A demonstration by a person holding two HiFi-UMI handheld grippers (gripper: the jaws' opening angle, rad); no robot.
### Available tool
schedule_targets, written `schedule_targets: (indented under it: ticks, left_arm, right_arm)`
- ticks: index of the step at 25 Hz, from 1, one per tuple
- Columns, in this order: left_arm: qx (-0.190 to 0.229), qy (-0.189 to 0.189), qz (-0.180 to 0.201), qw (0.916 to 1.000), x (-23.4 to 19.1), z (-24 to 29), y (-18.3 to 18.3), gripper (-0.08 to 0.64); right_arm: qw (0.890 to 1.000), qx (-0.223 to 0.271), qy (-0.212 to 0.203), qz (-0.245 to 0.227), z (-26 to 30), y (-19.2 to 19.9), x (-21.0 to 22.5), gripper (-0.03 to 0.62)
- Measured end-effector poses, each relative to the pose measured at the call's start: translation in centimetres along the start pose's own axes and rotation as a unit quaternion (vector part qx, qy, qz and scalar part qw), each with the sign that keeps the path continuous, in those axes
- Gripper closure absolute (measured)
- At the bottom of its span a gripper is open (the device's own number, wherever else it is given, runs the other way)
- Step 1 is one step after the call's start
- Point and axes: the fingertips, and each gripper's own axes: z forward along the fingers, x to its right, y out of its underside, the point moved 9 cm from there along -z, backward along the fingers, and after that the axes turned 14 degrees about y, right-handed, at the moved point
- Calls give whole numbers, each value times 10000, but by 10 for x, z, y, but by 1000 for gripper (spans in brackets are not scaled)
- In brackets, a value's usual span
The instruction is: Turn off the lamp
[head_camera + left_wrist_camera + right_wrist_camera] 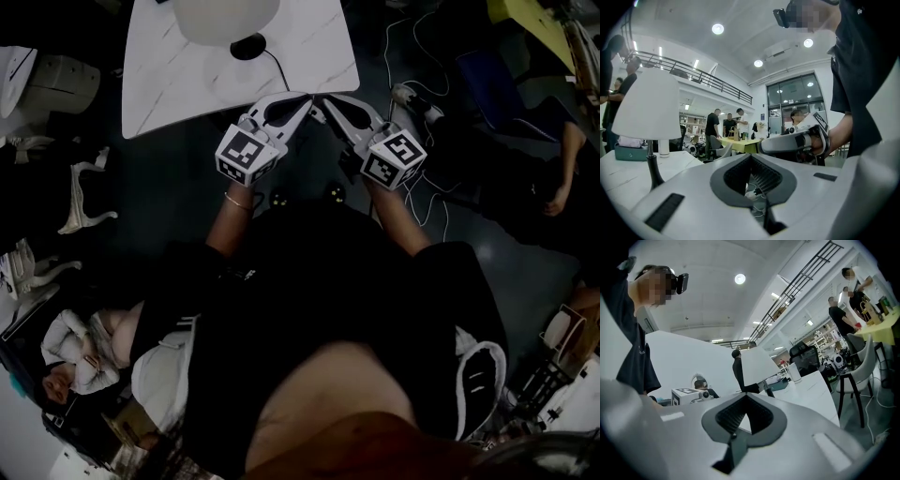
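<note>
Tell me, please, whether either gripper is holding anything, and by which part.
Nothing is held: the left gripper and right gripper are shut and empty, clear of the lamp.

Lamp [225, 17] upright on white veined table [169, 80]. White conical shade [647, 105], wider at bottom, atop slim dark stem [653, 165]. Round black base [248, 46] flat on table top; black cord [278, 69] trailing from base toward near table edge. Lit or unlit: not determinable.
</note>
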Motion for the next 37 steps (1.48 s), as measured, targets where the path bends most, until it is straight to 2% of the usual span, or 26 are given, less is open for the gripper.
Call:
schedule_targets:
  ticks: [3,6,13,20,24,37]
  left_arm:
    - [-134,59,-1,9999,1,2,4,552]
    - [-86,80,-46,9999,3,2,2,552]
    - [-61,-82,-196,9998,4,-2,5,552]
    - [-100,-641,-614,9960,-1,-16,17,552]
    - [-68,-800,-683,9944,-3,-21,18,552]
    - [-68,-689,-573,9960,-6,-17,14,552]
  right_arm:
    - [10000,27,-57,54,2,-5,-1,592]
    - [10000,34,-48,19,3,-5,-3,592]
    - [10000,-76,20,-15,-1,-3,0,592]
    - [9999,-90,9,83,-1,4,-2,592]
    - [9999,-98,11,127,-1,5,0,592]
    - [9998,-57,51,197,2,3,8,592]
